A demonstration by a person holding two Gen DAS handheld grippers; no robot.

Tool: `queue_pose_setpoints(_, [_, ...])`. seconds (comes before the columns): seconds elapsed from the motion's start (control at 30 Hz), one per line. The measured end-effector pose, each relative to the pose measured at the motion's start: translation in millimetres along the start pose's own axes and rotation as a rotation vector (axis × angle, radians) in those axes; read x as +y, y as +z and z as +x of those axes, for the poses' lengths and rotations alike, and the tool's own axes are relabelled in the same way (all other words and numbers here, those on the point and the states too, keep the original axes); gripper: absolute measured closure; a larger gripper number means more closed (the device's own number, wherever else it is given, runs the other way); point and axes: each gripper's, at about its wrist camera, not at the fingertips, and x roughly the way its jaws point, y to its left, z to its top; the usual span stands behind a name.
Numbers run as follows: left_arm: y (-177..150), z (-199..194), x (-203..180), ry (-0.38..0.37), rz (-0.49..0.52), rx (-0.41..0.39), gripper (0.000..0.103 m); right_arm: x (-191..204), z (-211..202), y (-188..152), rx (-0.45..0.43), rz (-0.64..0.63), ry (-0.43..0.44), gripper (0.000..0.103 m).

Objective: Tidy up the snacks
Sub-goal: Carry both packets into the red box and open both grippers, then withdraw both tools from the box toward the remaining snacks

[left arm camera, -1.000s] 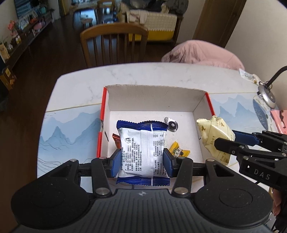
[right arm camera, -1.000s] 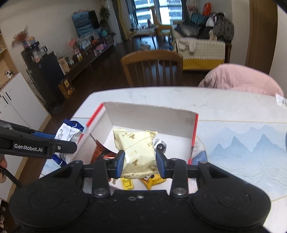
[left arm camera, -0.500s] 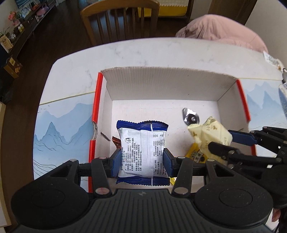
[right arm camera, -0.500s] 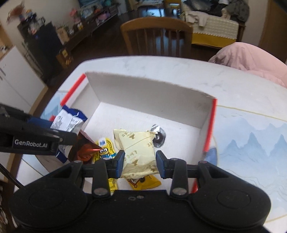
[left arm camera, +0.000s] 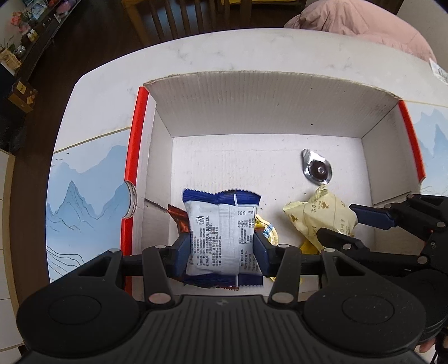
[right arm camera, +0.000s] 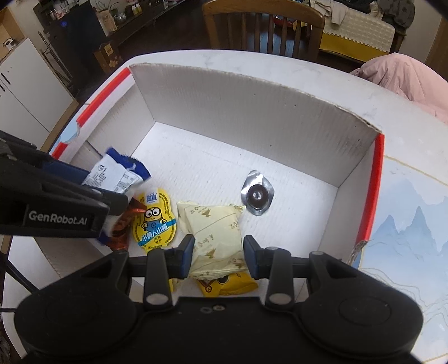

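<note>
My left gripper [left arm camera: 221,252] is shut on a blue-and-white snack packet [left arm camera: 221,232], held low inside a white cardboard box [left arm camera: 252,103] with red rims. My right gripper [right arm camera: 218,256] is shut on a pale yellow snack packet [right arm camera: 212,232], also inside the box [right arm camera: 224,100], to the right of the left one. The pale yellow packet [left arm camera: 322,215] and the right gripper's fingers [left arm camera: 372,217] show at the right of the left wrist view. On the box floor lie a yellow cartoon-print packet [right arm camera: 155,221], a brown-red wrapper [right arm camera: 123,226], a yellow packet [right arm camera: 229,284] and a silver foil piece [right arm camera: 257,193].
The box stands on a white marble table [left arm camera: 196,53] with a blue mountain-print mat [left arm camera: 84,196] under it. A wooden chair [right arm camera: 263,25] and a pink cushion [right arm camera: 400,75] are behind the table. The far half of the box floor is bare.
Both grippers have come down into the box with their packets, tilting more steeply downward. The box now fills both views.
</note>
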Motion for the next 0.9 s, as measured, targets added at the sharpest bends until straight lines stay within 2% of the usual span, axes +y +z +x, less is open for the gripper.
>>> queue_pose_setpoints(0.23, [-0.4,0.2,-4.2,-0.001,0.002,-0.005,0.055,-4.2,2.5,0.3,0.006,0.011,0.024,0.066])
queue_pose_setpoints(0.37, [-4.2,-3.6,0.0,-0.018,-0.006,-0.015,0.049,-4.6,-2.0,-1.4,-0.010,0.018,0.027,0.065])
queue_pose_setpoints(0.47, [-8.6,-9.0,2.9,-0.035,-0.006,-0.032,0.049,-5.8,-10.7,-3.4,-0.027,0.041,0.043,0.065])
queue_pose_setpoints(0.6, [-16.1,-24.5,7.0,-0.070,-0.016,-0.072,0.048,-2.7,-29.2,-7.3,-0.064,0.053,0.038,0.064])
queue_pose_setpoints(0.9, [-44.1,-70.6,11.6,-0.131,0.029,-0.189,0.046,8.5,-83.2,-32.8,-0.158,0.096,0.019,0.064])
